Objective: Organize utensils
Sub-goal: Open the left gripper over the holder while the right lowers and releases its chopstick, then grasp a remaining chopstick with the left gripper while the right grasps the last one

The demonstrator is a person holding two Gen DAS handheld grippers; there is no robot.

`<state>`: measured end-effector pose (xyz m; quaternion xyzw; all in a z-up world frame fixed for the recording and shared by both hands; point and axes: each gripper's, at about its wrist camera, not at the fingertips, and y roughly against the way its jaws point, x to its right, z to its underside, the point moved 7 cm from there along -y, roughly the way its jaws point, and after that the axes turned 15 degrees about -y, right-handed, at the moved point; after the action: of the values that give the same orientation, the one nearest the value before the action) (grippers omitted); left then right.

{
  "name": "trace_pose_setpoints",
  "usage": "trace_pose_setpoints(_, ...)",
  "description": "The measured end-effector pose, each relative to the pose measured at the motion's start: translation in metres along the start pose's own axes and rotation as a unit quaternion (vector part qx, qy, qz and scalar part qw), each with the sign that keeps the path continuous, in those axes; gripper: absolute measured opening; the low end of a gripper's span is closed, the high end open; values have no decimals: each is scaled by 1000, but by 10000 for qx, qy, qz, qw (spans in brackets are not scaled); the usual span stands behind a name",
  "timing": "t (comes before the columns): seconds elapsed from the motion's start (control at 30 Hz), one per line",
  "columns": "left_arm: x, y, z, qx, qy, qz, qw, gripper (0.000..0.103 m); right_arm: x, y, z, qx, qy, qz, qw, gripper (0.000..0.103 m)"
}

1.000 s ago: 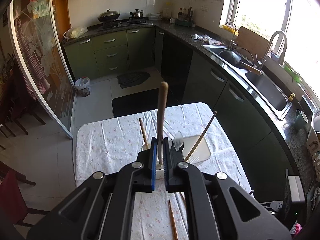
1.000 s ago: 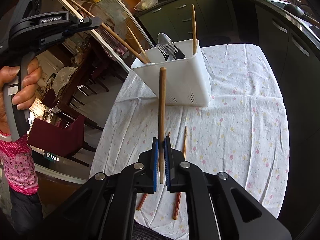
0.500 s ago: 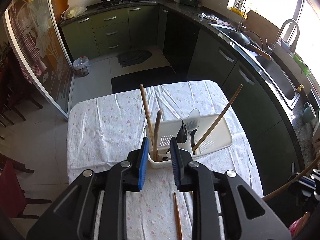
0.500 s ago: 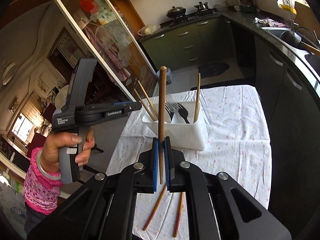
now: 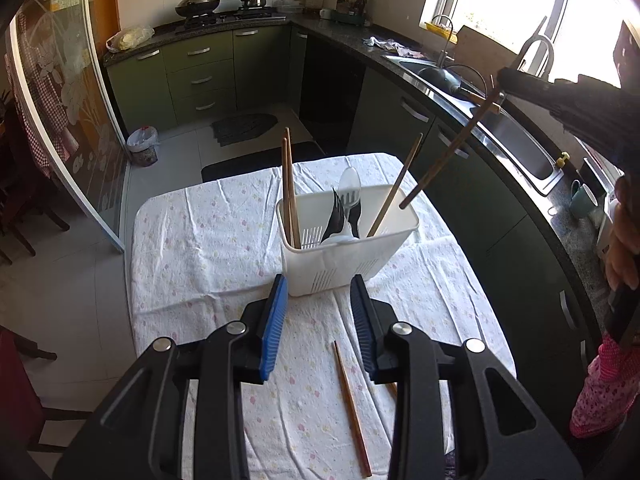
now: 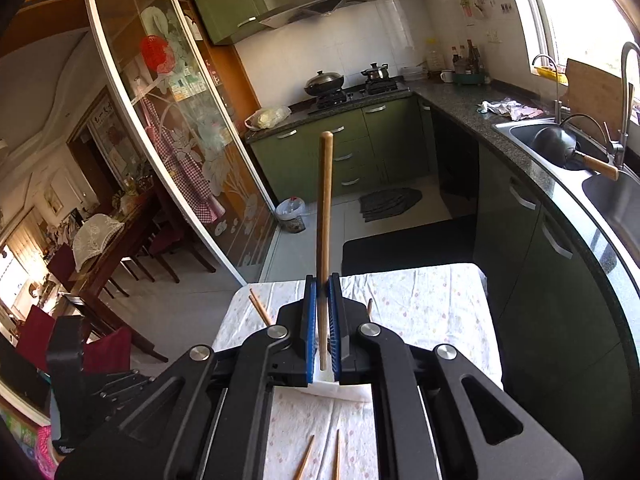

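A white utensil basket [image 5: 372,256] stands on the cloth-covered table [image 5: 200,240]. It holds two chopsticks [image 5: 289,192] at its left end, a spoon and forks [image 5: 346,208] in the middle and one chopstick [image 5: 396,186] at the right. My left gripper [image 5: 320,300] is open and empty just in front of the basket. My right gripper [image 6: 322,312] is shut on a wooden chopstick [image 6: 324,216]; the left wrist view shows that chopstick [image 5: 448,156] slanting down over the basket's right end. The basket is mostly hidden behind my right gripper.
Loose chopsticks lie on the table near me [image 5: 352,404] [image 6: 304,460]. A kitchen counter with a sink [image 5: 512,132] runs along the right. A glass sliding door [image 5: 60,120] stands to the left. The person's hand [image 5: 620,232] holds the right gripper's handle.
My left gripper let its chopstick go into the basket's left end, opened wide and drew back. My right gripper carried its chopstick up over the basket's right end.
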<state>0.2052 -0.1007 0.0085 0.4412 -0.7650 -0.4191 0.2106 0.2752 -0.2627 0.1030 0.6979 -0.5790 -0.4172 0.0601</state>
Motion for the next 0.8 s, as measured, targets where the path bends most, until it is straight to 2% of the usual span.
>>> trace_pose_setpoints(0.13, 3, -6, 16, -134, -48, 63, 9999, 31, 10, -38, 8, -44, 85, 320, 9994, 7)
trace_pose_setpoints(0.43, 18, -52, 58, -857, 50, 455, 9953, 31, 37, -115, 62, -819, 207, 621, 9945, 8)
trace_pose_setpoints(0.5, 20, -62, 64, -989, 56, 449, 9941, 32, 40, -116, 70, -876, 194, 577, 9943, 8)
trace_pose_setpoints(0.63, 30, -86, 79, -1369, 99, 539, 9891, 41, 42, -98, 76, -877, 185, 356, 9953, 8)
trace_pose_setpoints(0.7, 39, -102, 89, -1635, 116, 630, 9845, 41, 42, -81, 83, -903, 189, 223, 9955, 9)
trace_pose_setpoints(0.8, 56, -128, 106, -2095, 110, 768, 9747, 41, 47, -62, 102, -1046, 295, 163, 9939, 15)
